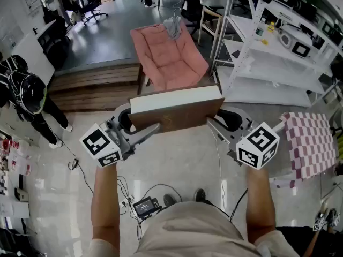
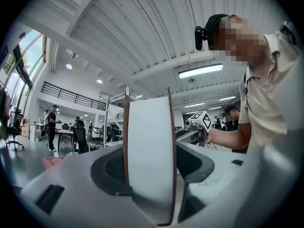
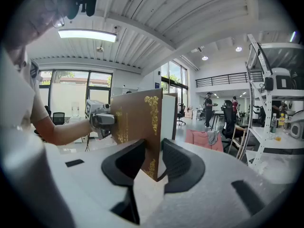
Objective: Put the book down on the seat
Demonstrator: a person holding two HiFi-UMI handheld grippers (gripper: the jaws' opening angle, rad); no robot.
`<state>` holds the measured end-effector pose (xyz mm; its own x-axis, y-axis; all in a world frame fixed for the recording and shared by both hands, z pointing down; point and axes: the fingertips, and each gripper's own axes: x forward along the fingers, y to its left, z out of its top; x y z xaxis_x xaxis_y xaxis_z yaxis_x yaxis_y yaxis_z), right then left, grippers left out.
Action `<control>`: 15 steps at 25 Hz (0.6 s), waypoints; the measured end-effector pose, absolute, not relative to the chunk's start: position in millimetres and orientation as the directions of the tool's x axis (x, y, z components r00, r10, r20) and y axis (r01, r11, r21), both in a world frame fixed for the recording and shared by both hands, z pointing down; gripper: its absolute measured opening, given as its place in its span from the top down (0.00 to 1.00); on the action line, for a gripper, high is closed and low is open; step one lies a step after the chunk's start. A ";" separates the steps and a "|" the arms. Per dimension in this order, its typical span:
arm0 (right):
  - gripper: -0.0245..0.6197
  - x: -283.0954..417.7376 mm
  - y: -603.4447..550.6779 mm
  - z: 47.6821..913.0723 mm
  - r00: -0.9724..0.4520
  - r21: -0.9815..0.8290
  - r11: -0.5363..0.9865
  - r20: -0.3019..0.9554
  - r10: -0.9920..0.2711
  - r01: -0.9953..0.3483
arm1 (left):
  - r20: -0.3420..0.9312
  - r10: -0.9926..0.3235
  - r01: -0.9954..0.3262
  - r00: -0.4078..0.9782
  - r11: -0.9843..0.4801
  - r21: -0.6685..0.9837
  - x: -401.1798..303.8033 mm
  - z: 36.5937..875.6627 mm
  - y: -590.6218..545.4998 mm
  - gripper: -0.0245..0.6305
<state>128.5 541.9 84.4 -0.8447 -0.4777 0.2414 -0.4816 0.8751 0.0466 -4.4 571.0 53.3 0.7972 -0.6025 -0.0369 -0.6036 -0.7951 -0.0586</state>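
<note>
A thick book (image 1: 177, 114) with a brown cover and white page edges hangs level between my two grippers, in front of my body. My left gripper (image 1: 131, 125) is shut on its left end; in the left gripper view the white page block (image 2: 148, 156) fills the gap between the jaws of the left gripper (image 2: 149, 175). My right gripper (image 1: 222, 119) is shut on the right end, and the right gripper (image 3: 154, 163) pinches a lower corner of the gold-decorated cover (image 3: 137, 122). The pink cushioned seat (image 1: 169, 55) stands ahead, beyond the book, with a grey cloth on its back.
A low wooden platform (image 1: 96, 84) lies left of the seat. White shelving (image 1: 268, 52) with devices runs along the right. A checkered cloth (image 1: 308, 143) covers something at my right. Cables and a black box (image 1: 144, 205) lie on the floor by my feet. A person (image 1: 27, 95) stands far left.
</note>
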 end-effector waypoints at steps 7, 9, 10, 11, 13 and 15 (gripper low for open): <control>0.80 107.2 537.5 89.7 -0.840 0.052 0.873 0.250 -0.481 -0.485 | -0.040 -0.601 -0.603 0.798 -0.796 -0.053 -26.1 59.3 566.3 0.57; 0.80 100.5 536.2 90.3 -0.839 0.053 0.872 0.252 -0.483 -0.487 | -0.041 -0.601 -0.602 0.798 -0.797 -0.051 -33.3 59.6 565.1 0.57; 0.80 97.2 535.3 90.9 -0.837 0.053 0.871 0.252 -0.485 -0.489 | -0.042 -0.601 -0.602 0.798 -0.797 -0.050 -37.1 59.7 564.5 0.57; 0.80 93.3 534.6 91.2 -0.836 0.054 0.870 0.254 -0.486 -0.490 | -0.043 -0.600 -0.602 0.799 -0.797 -0.048 -41.2 59.7 563.9 0.57; 0.80 83.7 533.9 89.7 -0.836 0.057 0.871 0.258 -0.485 -0.488 | -0.046 -0.599 -0.601 0.799 -0.798 -0.046 -50.1 59.5 562.8 0.57; 0.80 75.4 532.5 87.9 -0.835 0.061 0.872 0.262 -0.484 -0.486 | -0.049 -0.599 -0.601 0.799 -0.798 -0.045 -57.8 58.9 560.9 0.57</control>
